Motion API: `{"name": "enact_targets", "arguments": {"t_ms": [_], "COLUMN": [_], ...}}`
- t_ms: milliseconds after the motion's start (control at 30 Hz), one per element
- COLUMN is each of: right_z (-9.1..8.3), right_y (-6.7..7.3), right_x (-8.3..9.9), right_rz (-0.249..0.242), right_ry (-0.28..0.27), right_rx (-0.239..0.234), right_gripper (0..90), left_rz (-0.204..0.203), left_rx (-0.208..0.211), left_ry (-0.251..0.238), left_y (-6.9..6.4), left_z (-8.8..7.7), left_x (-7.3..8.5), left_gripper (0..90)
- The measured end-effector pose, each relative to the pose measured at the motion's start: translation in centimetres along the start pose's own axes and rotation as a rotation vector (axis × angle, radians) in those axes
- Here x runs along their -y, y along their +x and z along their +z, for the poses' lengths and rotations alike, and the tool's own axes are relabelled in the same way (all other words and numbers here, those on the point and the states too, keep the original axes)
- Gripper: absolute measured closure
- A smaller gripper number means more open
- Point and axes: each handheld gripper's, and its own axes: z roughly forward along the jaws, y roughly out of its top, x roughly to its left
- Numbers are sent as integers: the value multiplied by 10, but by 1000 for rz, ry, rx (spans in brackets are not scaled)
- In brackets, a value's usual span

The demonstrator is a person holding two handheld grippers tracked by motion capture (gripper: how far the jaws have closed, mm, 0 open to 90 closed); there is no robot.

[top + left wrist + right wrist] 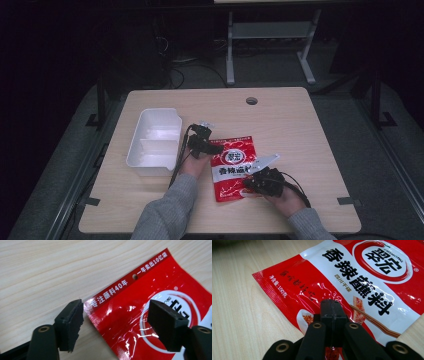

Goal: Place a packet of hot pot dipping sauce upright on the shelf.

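Red packet flat mid-table: right gripper pinches its bottom edge, left gripper spread around its top corner.

Bare counter lies open from 12 to 3 o'clock of the red packet. At 9 o'clock the white tray blocks passage, with the left gripper in the narrow gap between them.
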Motion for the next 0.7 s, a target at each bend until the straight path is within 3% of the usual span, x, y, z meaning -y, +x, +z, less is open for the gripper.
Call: {"name": "enact_targets", "arguments": {"t_ms": [233, 300, 367, 567, 700], "right_z": [0, 0, 0, 0, 0], "right_y": [0, 0, 0, 0, 0], "right_x": [0, 0, 0, 1, 1], "right_rz": [-2, 0, 0, -3, -4], "right_ry": [-2, -3, -3, -4, -5], "right_rx": [-1, -2, -2, -2, -2], "right_gripper": [900, 900, 900, 900, 900], "left_rz": [-34, -44, -66, -63, -71], "left_rx": [25, 7, 23, -4, 7], "left_ry": [8, -8, -20, -13, 2], "left_y": [4, 5, 7, 6, 7], "left_z": [3, 1, 1, 6, 9], "left_x": [1, 1, 0, -1, -1], "left_gripper": [317, 313, 307, 263, 266]}}
